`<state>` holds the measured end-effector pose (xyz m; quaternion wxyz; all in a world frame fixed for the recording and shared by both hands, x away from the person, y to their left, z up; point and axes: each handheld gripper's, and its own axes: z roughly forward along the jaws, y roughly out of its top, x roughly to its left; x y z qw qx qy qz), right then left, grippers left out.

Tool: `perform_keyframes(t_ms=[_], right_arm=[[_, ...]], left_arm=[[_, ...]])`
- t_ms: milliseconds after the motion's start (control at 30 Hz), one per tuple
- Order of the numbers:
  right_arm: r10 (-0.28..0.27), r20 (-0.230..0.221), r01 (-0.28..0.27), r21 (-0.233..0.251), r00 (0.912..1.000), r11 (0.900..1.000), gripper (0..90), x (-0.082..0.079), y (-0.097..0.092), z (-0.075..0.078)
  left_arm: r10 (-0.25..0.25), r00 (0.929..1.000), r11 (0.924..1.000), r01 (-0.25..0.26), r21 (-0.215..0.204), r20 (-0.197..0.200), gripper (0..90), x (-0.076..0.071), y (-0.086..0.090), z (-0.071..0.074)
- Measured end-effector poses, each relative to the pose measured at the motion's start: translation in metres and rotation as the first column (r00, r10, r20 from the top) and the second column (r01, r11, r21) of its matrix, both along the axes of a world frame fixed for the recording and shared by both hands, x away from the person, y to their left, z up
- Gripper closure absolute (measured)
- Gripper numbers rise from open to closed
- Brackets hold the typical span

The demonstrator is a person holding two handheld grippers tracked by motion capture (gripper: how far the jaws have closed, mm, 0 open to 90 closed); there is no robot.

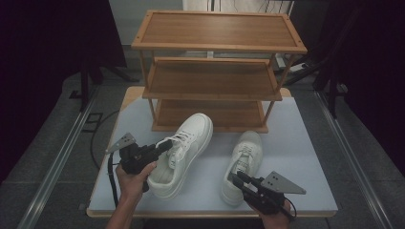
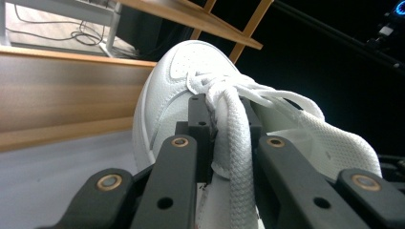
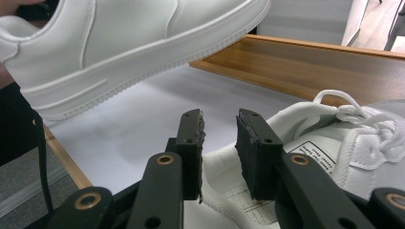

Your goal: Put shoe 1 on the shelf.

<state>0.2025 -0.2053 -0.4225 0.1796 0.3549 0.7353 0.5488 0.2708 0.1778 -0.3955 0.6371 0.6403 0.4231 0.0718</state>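
Observation:
Two white sneakers are on the table in front of a wooden shoe rack (image 1: 212,89). The left sneaker (image 1: 185,151) (image 3: 119,38) is tilted, its heel raised off the table and its toe toward the rack's bottom shelf. My left gripper (image 1: 165,145) (image 2: 224,114) is shut on that sneaker's tongue and laces (image 2: 234,138). The right sneaker (image 1: 244,160) (image 3: 334,143) lies flat on the table. My right gripper (image 1: 235,177) (image 3: 219,125) hovers over its heel collar, jaws a narrow gap apart with nothing between them.
The rack has three shelves, all bare, and stands at the back of the pale table (image 1: 301,143). The table's front edge (image 3: 67,164) is close beside my right gripper. Dark curtains and stands surround the table.

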Motion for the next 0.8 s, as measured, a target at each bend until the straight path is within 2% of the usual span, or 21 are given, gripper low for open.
perform_keyframes(t_ms=[800], right_arm=[[0.003, -0.001, -0.003, -0.008, 1.0, 1.0, 70.5, 0.0, 0.001, -0.001]], left_arm=[[-0.026, 0.9991, 0.9979, 0.028, -0.059, 0.035, 82.7, 0.005, -0.008, 0.026]])
